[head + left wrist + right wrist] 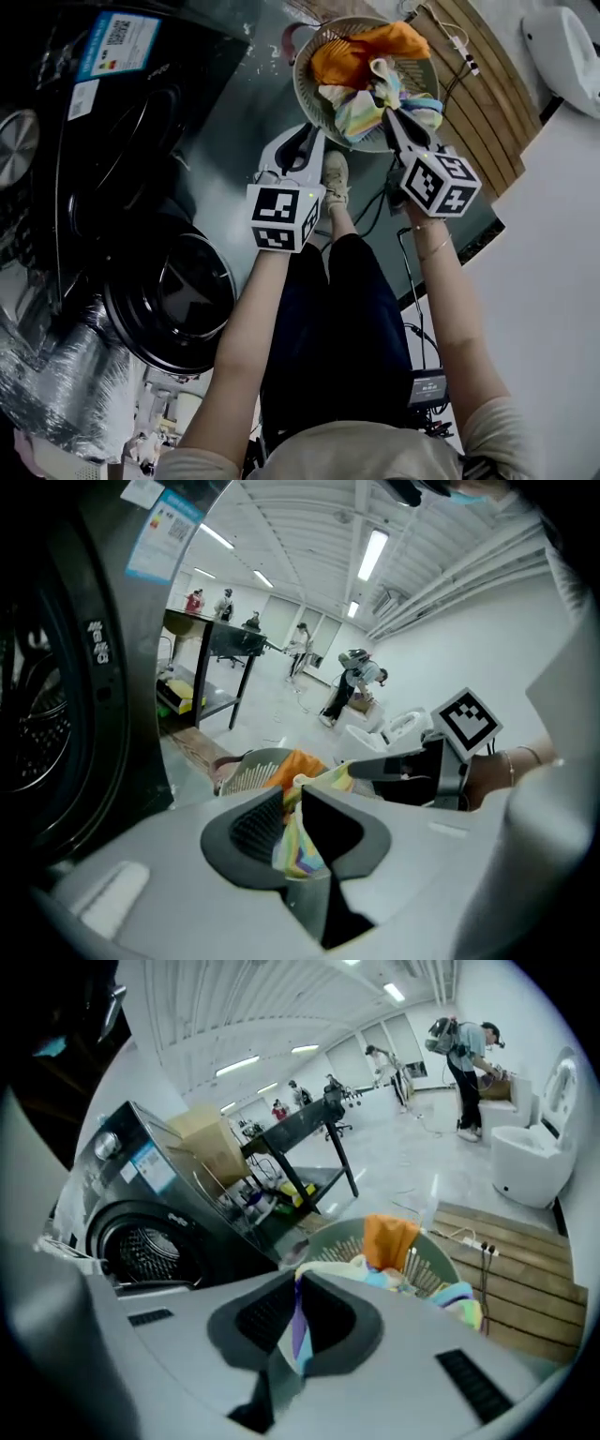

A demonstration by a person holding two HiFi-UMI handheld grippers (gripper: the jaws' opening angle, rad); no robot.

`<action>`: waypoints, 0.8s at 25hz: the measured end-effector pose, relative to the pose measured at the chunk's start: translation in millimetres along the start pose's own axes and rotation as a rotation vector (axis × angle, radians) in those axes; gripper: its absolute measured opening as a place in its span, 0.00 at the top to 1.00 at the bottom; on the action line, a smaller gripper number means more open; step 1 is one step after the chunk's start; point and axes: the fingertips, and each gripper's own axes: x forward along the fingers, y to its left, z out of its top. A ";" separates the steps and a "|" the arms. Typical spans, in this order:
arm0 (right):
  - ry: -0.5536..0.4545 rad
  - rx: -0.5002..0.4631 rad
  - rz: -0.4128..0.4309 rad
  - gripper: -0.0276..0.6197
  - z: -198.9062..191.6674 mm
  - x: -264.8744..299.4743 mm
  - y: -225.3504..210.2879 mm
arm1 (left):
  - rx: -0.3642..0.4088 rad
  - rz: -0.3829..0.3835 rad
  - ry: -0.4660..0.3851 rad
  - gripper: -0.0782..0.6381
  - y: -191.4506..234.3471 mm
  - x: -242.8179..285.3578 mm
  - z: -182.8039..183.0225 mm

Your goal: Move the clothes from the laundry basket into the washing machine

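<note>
a: what is the laundry basket (304, 89) like?
b: round, pale plastic with slatted walls. a soft orange garment (361, 52) lies crumpled at its far side, and a pastel striped cloth (370, 108) is bunched at the near rim.
a: what room is there around it?
b: open grey floor (234, 112) lies between the basket and the dark, glossy washing machine (131, 122) on the left. the machine's round door (173, 300) hangs open. a slatted wooden platform (487, 103) sits just right of the basket.
a: and the grippers?
b: both pinch the striped cloth. the left gripper (316, 133) squeezes a fold between its ribbed pads. the right gripper (387, 114) clamps a thin purple-and-blue strip. the cloth spans between the two tips, over the basket's near rim.
</note>
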 end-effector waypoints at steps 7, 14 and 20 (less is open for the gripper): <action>-0.130 -0.068 0.169 0.92 66.7 -93.6 90.4 | 0.222 -0.185 0.006 0.49 -71.7 -45.6 38.8; -0.107 -0.225 0.476 0.92 99.2 -148.7 191.8 | 0.485 -0.200 -0.021 0.38 -79.8 -75.1 80.1; -0.049 -0.316 0.677 0.92 92.1 -159.2 239.9 | 0.611 -0.324 -0.086 0.39 -91.5 -84.5 99.1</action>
